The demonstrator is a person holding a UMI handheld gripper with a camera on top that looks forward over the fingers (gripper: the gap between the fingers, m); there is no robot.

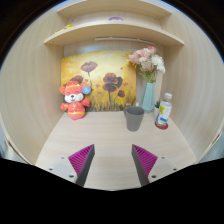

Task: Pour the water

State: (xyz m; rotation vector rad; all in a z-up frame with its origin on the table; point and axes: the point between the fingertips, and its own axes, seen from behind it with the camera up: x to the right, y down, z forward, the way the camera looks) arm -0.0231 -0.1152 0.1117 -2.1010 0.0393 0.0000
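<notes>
A dark grey cup (134, 118) stands upright on the light wooden desk (105, 135), beyond my fingers and a little to the right. A small clear bottle (164, 110) with a white cap and an orange label stands right of the cup, near the side wall. My gripper (113, 160) is open over the desk's front part, with nothing between its magenta pads (82, 157). Cup and bottle are both well ahead of the fingertips.
A stuffed toy (74, 100) in red sits at the back left. A flower painting (100, 82) leans on the back wall. A pale blue vase (149, 95) with pink flowers stands behind the cup. A shelf (115, 35) runs overhead. Side walls enclose the desk.
</notes>
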